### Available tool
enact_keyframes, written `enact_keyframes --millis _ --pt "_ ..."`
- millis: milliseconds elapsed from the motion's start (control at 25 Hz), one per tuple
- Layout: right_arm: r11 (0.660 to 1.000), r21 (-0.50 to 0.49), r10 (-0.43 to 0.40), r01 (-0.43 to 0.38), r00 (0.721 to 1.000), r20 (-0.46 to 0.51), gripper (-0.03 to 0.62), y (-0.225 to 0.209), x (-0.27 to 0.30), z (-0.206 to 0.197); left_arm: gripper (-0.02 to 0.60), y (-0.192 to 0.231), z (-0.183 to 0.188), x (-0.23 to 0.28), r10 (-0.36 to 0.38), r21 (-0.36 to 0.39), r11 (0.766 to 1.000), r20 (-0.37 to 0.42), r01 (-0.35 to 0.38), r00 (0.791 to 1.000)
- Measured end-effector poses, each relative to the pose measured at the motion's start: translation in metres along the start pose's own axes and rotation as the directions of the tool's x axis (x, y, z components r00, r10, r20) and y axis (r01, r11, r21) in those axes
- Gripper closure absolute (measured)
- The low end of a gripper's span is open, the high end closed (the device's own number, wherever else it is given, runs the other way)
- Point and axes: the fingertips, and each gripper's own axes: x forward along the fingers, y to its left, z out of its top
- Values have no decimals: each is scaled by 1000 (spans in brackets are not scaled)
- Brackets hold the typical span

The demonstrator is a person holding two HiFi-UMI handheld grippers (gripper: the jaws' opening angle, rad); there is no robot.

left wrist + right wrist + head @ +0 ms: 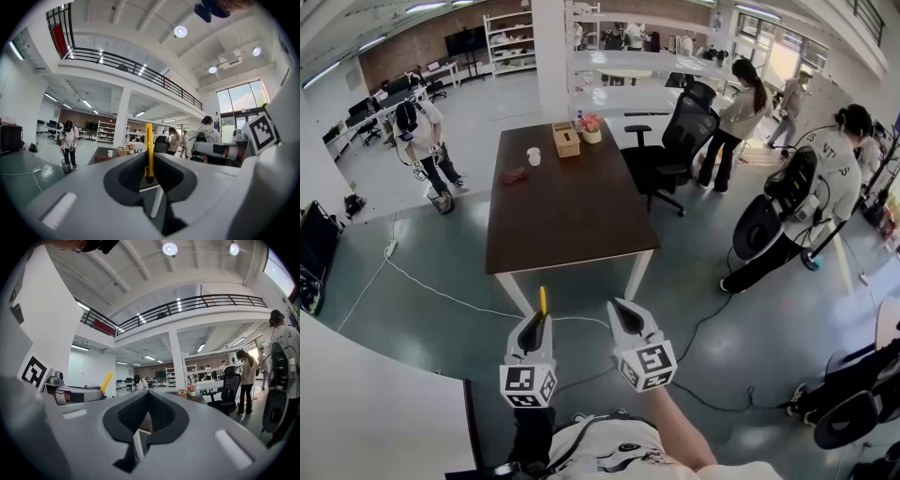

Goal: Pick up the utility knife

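Left gripper (539,317) (149,157): jaws closed on the yellow utility knife (542,302) (149,146), which stands upright between the dark pads and projects beyond the fingertips. The knife is off the table, held in the air over the floor in front of the person. In the right gripper view the same knife (107,380) appears as a slanted yellow bar at the left, above the neighbouring gripper.

Right gripper (624,314) (149,394): jaws brought together at their tips, nothing between them. It is held just beside the left gripper, at about the same height. Each gripper carries a marker cube, left (528,384) and right (646,365).

Beyond the grippers: a dark brown table (572,211) on white legs, well apart from both tools. At its far end stand a white cup (533,157), a wooden box (566,139) and a small flower pot (592,127); a reddish object (514,174) lies near the left edge. A black office chair (680,141) stands at the table's right side. A white cable (441,286) runs across the grey-green floor to the left. Several people stand around the room.
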Motion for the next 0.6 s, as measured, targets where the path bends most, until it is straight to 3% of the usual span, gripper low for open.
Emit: enact_keyframes --millis 600 --pt "1000 -4 7 -7 1000 3 595 0 4 -1 532 3 -5 1 6 -9 1000 -6 -6 1000"
